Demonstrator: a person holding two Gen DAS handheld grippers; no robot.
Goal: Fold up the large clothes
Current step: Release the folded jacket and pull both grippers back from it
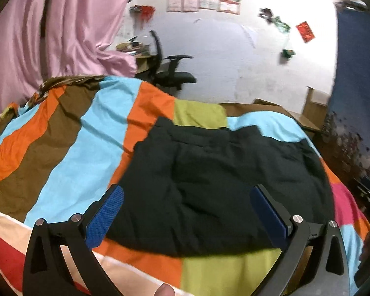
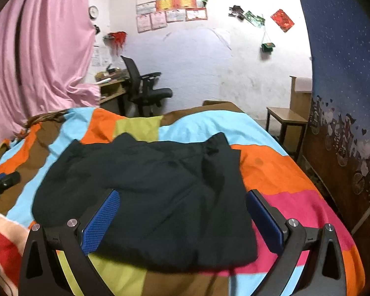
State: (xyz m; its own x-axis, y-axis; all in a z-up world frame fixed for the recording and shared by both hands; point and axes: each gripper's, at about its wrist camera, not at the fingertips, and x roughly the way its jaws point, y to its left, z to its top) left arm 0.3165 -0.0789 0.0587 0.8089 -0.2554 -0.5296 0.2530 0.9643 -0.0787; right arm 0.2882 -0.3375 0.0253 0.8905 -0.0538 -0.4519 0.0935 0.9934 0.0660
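**Both jaws wide above the folded garment**

The left gripper (image 1: pixel 187 197) has its jaws spread wide with nothing between them, and so does the right gripper (image 2: pixel 182 202); neither touches cloth. Beyond both lies the black garment (image 2: pixel 145 192), folded into a rough rectangle near the near edge of the striped bedspread (image 1: pixel 69 135) on the bed. Farther off stand an office chair (image 2: pixel 145 86) and a pink curtain (image 2: pixel 42 49) at left.

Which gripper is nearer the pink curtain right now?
Left. The left gripper is over the black garment's curtain-side half; the right gripper is over its far half, away from the pink curtain.
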